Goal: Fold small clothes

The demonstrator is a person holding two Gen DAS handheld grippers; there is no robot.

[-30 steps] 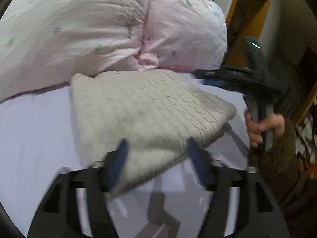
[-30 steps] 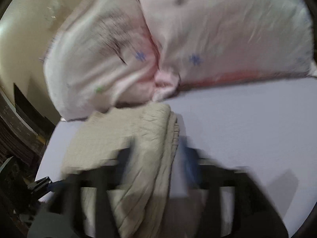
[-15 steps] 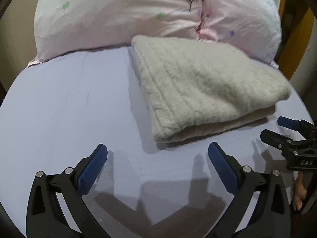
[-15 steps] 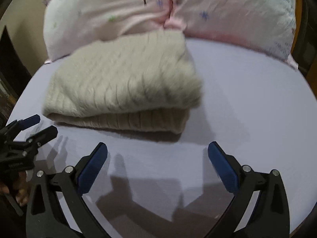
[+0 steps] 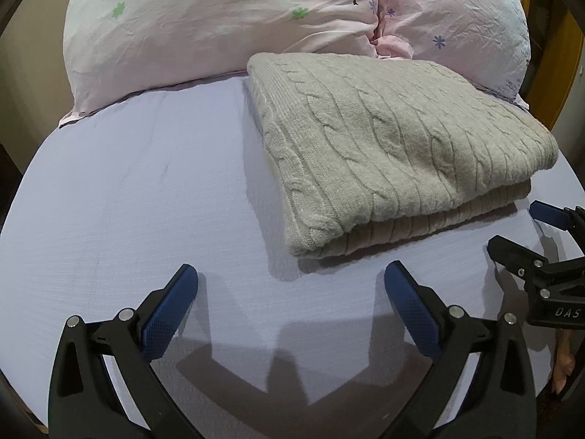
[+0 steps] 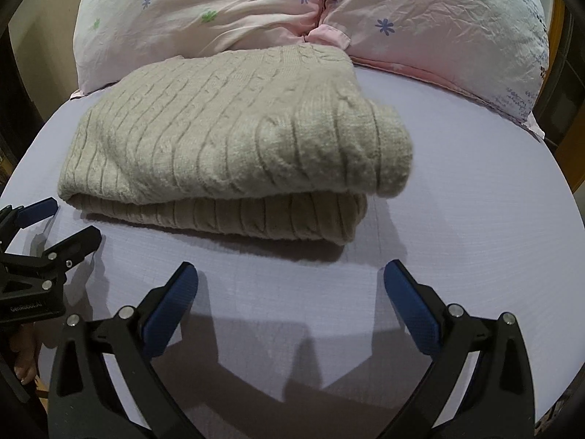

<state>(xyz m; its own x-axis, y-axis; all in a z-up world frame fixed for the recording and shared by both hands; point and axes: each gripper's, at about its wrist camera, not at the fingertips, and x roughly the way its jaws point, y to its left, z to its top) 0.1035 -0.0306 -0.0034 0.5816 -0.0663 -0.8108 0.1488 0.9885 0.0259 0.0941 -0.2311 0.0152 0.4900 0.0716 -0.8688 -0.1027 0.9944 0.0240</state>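
Note:
A beige cable-knit sweater (image 5: 395, 146) lies folded in layers on the lilac bed sheet (image 5: 139, 197), its far edge against the pillows. It also shows in the right wrist view (image 6: 234, 139). My left gripper (image 5: 290, 285) is open and empty, hovering over the sheet just short of the sweater's near corner. My right gripper (image 6: 290, 285) is open and empty, just short of the sweater's near folded edge. Each gripper shows in the other's view: the right one (image 5: 523, 234) at the right edge, the left one (image 6: 55, 226) at the left edge.
Two pink flower-print pillows (image 5: 226, 22) lie across the head of the bed, also in the right wrist view (image 6: 438, 25). The sheet (image 6: 475, 201) stretches right of the sweater. A wooden frame (image 5: 566, 58) stands at the far right.
Both grippers have let go of the sweater, opened wide and pulled back toward the near edge of the bed. The sweater now rests folded on the sheet.

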